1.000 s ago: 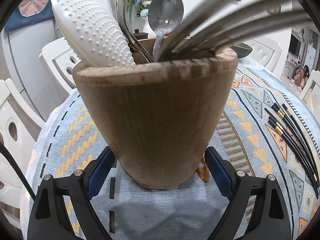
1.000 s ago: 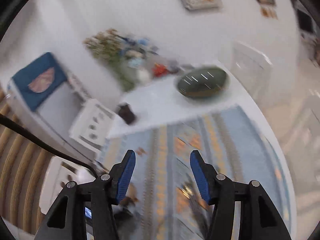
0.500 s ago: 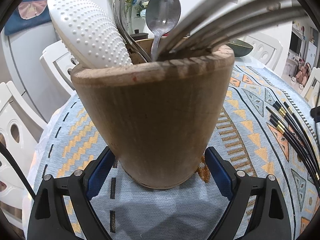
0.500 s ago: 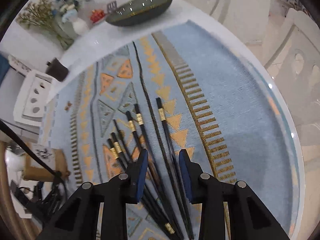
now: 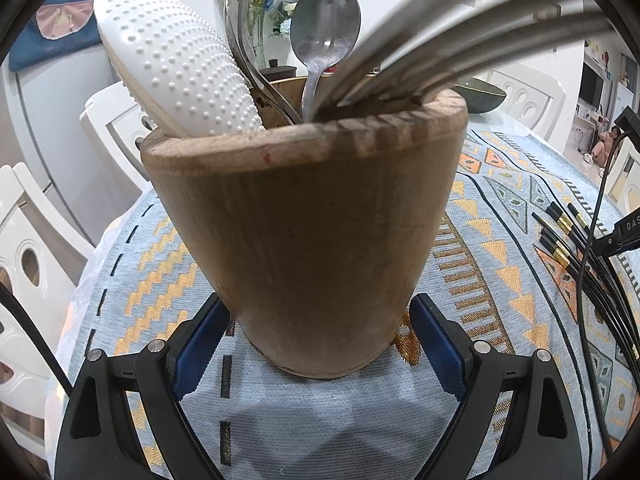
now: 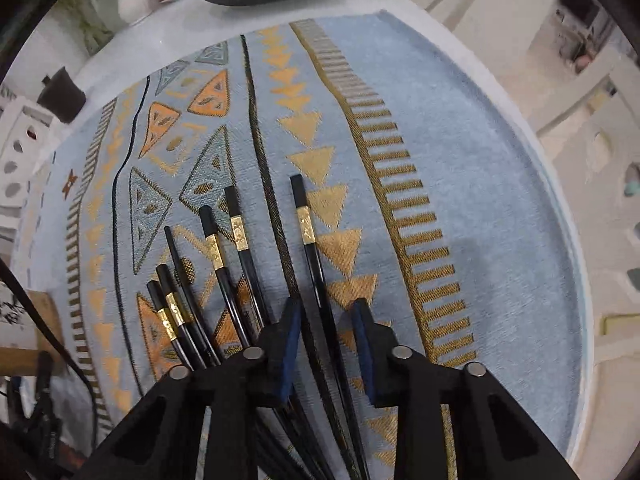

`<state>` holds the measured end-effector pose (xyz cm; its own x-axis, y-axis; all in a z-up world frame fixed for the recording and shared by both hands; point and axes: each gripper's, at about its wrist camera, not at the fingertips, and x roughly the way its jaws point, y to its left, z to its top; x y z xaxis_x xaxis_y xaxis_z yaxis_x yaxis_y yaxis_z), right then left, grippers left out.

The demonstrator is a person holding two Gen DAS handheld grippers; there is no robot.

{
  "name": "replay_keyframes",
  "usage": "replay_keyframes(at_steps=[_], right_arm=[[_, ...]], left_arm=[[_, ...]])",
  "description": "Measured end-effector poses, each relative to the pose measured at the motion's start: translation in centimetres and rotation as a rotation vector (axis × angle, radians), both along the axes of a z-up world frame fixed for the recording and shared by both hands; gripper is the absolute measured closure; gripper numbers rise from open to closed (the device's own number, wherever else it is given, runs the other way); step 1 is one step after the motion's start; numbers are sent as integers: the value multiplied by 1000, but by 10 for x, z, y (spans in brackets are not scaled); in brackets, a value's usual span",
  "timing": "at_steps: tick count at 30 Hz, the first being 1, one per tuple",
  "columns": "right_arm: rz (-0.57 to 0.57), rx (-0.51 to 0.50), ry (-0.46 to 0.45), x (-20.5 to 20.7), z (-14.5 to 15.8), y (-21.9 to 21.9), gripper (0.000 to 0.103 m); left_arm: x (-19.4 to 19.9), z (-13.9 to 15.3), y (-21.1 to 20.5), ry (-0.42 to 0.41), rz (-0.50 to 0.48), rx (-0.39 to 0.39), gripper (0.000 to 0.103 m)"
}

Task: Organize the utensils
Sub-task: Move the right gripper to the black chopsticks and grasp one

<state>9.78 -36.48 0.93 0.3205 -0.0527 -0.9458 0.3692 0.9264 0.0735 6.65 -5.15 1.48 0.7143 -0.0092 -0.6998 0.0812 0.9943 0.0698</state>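
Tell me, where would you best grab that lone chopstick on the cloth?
Grip the lone chopstick on its thin black shaft below the gold band, coming from straight above. It lies flat, apart from the other chopsticks, so fingers fit either side. The right tongs are already closing astride it.

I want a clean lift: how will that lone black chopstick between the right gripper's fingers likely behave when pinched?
The chopstick looks thin, rigid and glossy, so it will probably stay straight but could slip or swivel as the right gripper's jaws close around it. Lying flat on the woven cloth, it may roll aside if nudged.
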Motion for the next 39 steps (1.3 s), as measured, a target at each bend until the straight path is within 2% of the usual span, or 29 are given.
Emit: replay_keyframes(at_steps=[2,9,13,26,33,37,39], right_arm=[[-15,-8,-20,-3,1,1,95],[-30,-2,-64,-16,9,-1,96],[-16,25,-143,-28,28,1,95],[74,-144,-302,-58,95,38,96],[115,-164,-394,-66,125,68,96],[121,-182,-386,-57,128,68,96],[102,-142,-354,-51,121,54,95]], left_arm=[[0,0,0,0,0,0,12],[0,0,0,0,0,0,12],[0,0,0,0,0,0,12],[0,0,0,0,1,-1,12],[0,0,-2,0,1,-4,12],[1,1,0,1,2,-11,12],[1,1,2,1,3,-15,12]])
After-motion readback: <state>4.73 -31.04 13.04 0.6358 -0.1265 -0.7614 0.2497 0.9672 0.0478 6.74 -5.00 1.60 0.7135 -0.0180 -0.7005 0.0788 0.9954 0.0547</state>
